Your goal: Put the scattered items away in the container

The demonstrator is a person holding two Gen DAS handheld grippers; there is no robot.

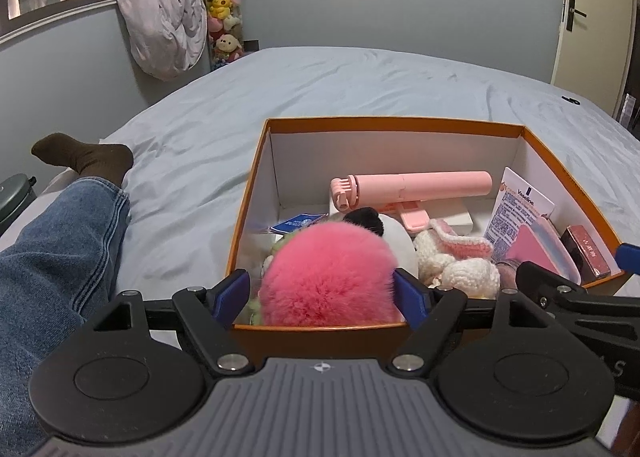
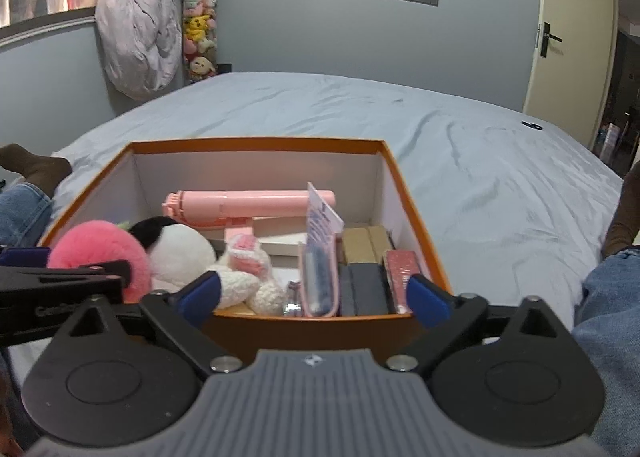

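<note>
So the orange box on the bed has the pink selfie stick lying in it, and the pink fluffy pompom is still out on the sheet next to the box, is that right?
Not quite. The pink fluffy pompom is already inside the orange box, at its near left corner, as the left wrist view shows. The rest holds: the box sits on the bed with the pink selfie stick lying in it.

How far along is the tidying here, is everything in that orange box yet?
Nearly finished, it seems. The orange box already holds the pink pompom, pink selfie stick, crocheted toy and Vaseline packet. Nothing is in hand: the left gripper and right gripper both stand open and empty at the box's near edge. Only a small black item still lies on the bed sheet.
</note>
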